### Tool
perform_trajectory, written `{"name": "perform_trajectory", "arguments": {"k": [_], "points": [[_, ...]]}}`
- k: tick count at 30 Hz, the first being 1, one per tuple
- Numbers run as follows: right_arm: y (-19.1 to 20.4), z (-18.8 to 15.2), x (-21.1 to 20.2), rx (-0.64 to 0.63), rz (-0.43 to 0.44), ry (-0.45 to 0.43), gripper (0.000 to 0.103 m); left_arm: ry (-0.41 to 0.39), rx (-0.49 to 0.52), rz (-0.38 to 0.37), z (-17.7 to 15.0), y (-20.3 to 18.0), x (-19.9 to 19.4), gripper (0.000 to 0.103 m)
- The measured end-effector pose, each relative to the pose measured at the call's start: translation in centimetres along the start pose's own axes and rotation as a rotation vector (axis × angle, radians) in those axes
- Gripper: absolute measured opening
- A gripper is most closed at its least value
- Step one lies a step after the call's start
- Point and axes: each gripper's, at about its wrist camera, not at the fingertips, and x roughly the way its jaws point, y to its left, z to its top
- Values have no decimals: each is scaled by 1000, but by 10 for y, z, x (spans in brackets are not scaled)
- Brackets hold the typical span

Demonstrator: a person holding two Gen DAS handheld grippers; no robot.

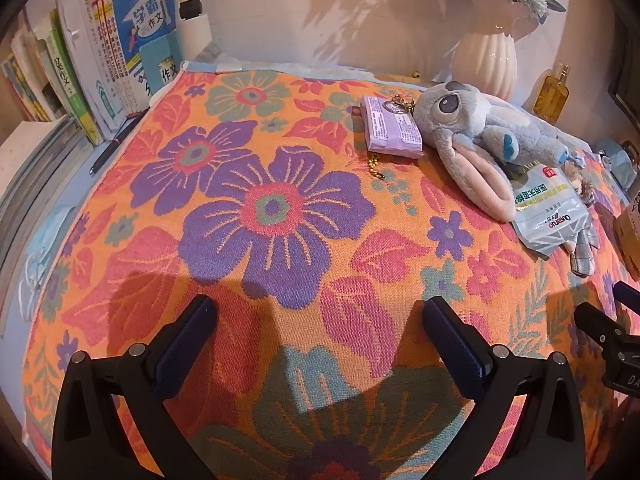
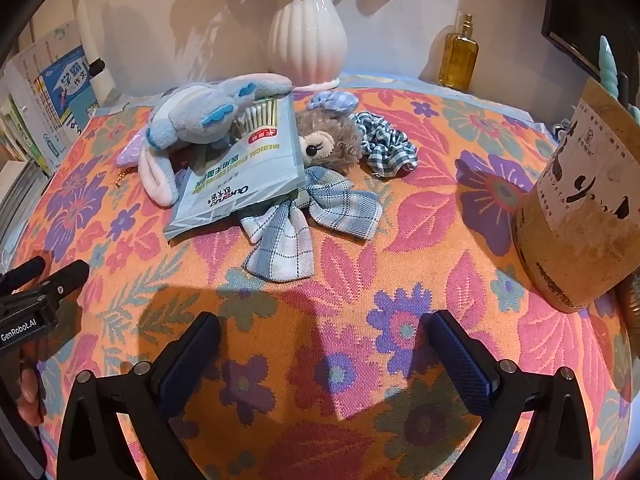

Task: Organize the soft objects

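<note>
Where books line the wall, a floral cloth covers the table.

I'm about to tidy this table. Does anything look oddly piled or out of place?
Yes. The cotton swab bag lies wedged in the toy pile, under the grey-blue plush and over the brown plush doll. It is the one non-soft item there.

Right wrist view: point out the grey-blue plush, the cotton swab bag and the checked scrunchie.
grey-blue plush (image 2: 192,116), right wrist view, on its body.
cotton swab bag (image 2: 240,176), right wrist view, on its printed face.
checked scrunchie (image 2: 386,146), right wrist view, on its ruffled fabric.
</note>
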Motion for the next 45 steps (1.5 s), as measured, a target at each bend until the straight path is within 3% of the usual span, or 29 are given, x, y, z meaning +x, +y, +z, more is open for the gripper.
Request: {"name": "perform_trajectory", "arguments": {"k": [3, 7, 9, 12, 14, 16, 18, 20, 22, 31, 45], "points": [[-1, -2, -2, 5, -7, -14, 103, 6, 5, 3, -3, -1, -3, 103], [-6, 2, -4, -7, 6, 50, 103, 16, 20, -2, -9, -4, -17, 101], [-6, 0, -16, 48, -21, -7, 103, -74, 66, -25, -15, -6, -45, 101], [-10, 9, -53, 102, 29, -217, 103, -329, 125, -25, -16, -20, -98, 102], [-9, 14, -74, 120, 77, -345, 103, -412, 158, -73, -17, -25, -113, 102], [0, 16, -76, 113, 99, -391, 103, -405, 161, -123, -7, -27, -106, 102], [9, 10, -66, 97, 78, -378, 103, -399, 146, -129, -17, -23, -83, 102], [17, 6, -48, 100, 38, -307, 103, -301, 141, -96, -15, -23, -69, 101], [19, 5, -55, 63, 56, -342, 103, -352, 141, -104, -14, -19, -74, 102], [14, 0, -42, 95, 42, -324, 103, -321, 176, -109, -13, -16, -70, 102], [24, 1, -42, 46, -28, -299, 103, -296, 101, -101, -17, -31, -63, 102]]}}
